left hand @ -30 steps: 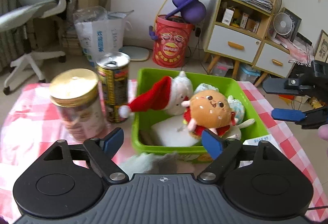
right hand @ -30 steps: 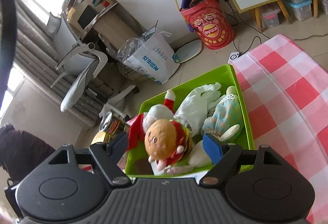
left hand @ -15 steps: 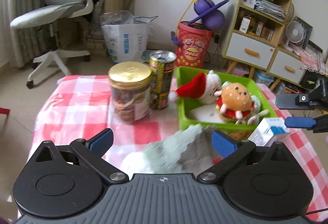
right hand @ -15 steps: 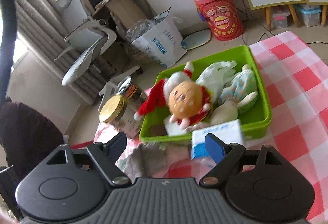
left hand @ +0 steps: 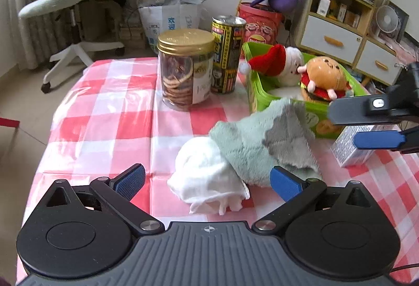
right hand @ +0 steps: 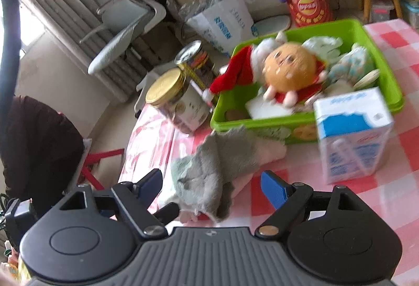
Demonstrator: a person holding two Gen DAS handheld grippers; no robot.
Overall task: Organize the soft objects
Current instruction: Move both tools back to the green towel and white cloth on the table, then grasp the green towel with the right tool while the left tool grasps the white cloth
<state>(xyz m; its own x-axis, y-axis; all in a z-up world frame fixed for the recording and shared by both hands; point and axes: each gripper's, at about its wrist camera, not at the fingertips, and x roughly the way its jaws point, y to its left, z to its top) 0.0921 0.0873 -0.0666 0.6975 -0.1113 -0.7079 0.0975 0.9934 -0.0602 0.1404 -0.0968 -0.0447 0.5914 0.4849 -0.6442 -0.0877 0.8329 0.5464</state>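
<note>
A green basket [left hand: 255, 92] [right hand: 348, 29] holds a Santa plush [left hand: 282, 65] [right hand: 241, 71], a burger plush [left hand: 324, 79] [right hand: 290, 68] and other soft items. A grey-green fuzzy cloth [left hand: 262, 144] [right hand: 217, 163] lies on the checked table in front of the basket, over a white cloth [left hand: 207, 176]. My left gripper [left hand: 208, 181] is open, just short of the white cloth. My right gripper [right hand: 212, 184] is open with the fuzzy cloth between its fingers; it also shows in the left wrist view [left hand: 366, 126].
A gold-lidded cookie jar [left hand: 186, 68] [right hand: 175, 100] and a tall can [left hand: 227, 53] [right hand: 196, 61] stand left of the basket. A blue-and-white milk carton [right hand: 353, 129] [left hand: 351, 147] stands right of the cloths. An office chair, bags and a shelf unit are beyond the table.
Both grippers have pulled back from the basket toward the table's near side. The cloths and the milk carton have come fully into view. Both stay open.
</note>
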